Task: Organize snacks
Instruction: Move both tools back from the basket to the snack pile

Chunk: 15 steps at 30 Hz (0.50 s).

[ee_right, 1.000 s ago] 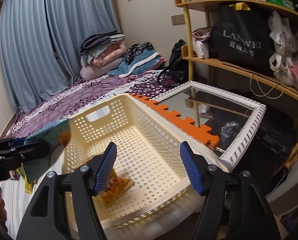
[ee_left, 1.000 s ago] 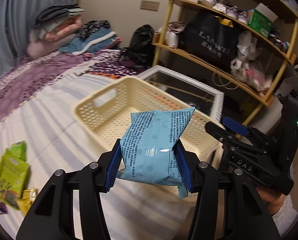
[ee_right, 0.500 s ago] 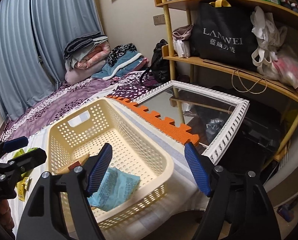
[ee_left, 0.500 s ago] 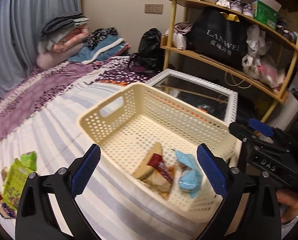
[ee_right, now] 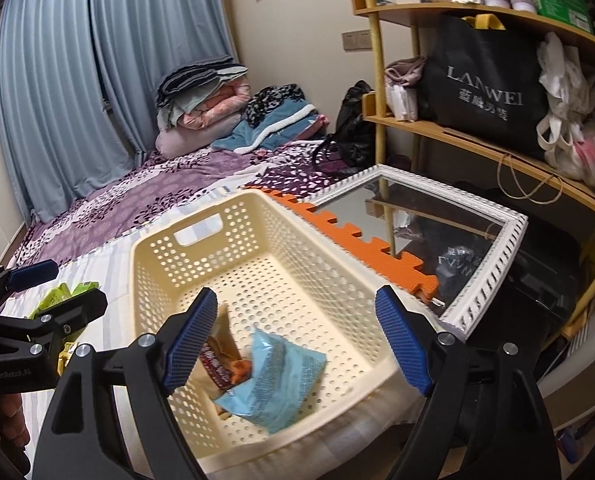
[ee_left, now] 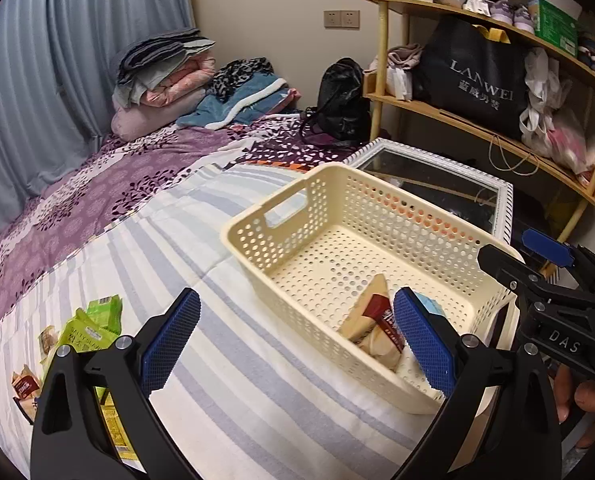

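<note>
Cream perforated plastic basket (ee_right: 257, 264) sits on the striped bed sheet (ee_left: 225, 360), holding a light-blue snack packet (ee_right: 273, 380) beside a tan-and-red packet (ee_right: 217, 356). Left tongs (ee_left: 293, 344) gape wide, empty; right tongs (ee_right: 297, 344), just widened, grip nothing. Green snack packets (ee_left: 93, 328) lie apart on the sheet.

The perforated basket (ee_right: 297, 264) is cream. Inside it lie a light blue packet (ee_right: 275, 380) and a tan packet with a dark red band (ee_left: 377, 320). Left of the basket, green packets (ee_left: 93, 328) rest on a white sheet with blue-grey stripes (ee_left: 225, 360); beyond the basket, the bedspread (ee_left: 97, 200) is purple with dark leaf prints.
</note>
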### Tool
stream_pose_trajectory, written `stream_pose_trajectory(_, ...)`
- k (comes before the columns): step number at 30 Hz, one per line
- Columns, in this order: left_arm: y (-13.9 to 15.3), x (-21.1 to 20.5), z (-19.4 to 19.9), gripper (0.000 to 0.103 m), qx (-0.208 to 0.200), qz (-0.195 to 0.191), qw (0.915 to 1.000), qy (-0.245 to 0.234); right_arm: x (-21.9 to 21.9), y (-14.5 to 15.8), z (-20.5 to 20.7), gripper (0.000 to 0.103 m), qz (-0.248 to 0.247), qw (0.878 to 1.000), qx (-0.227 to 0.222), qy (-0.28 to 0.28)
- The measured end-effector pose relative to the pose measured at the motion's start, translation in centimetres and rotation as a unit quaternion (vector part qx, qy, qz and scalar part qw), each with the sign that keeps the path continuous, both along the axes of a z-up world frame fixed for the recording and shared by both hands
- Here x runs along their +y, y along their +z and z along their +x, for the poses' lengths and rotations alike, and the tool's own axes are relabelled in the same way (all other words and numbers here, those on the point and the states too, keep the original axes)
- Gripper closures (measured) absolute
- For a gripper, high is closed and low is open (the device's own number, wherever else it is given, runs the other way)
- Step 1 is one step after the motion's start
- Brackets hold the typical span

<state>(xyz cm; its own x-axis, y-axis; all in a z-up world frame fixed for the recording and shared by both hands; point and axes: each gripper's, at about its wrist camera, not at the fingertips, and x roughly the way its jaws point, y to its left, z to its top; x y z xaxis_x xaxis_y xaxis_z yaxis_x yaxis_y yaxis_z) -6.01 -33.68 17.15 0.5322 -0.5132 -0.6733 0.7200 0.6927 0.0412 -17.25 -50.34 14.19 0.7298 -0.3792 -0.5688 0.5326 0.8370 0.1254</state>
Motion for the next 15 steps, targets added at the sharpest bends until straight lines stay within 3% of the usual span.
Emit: stream_pose_trajectory(15,-0.3,6.1,2.5,0.004,0.003,0.001,0.9977,0.068,5.7,-0.1,4.4,0.018,-0.007,0.997,0.017,0.075)
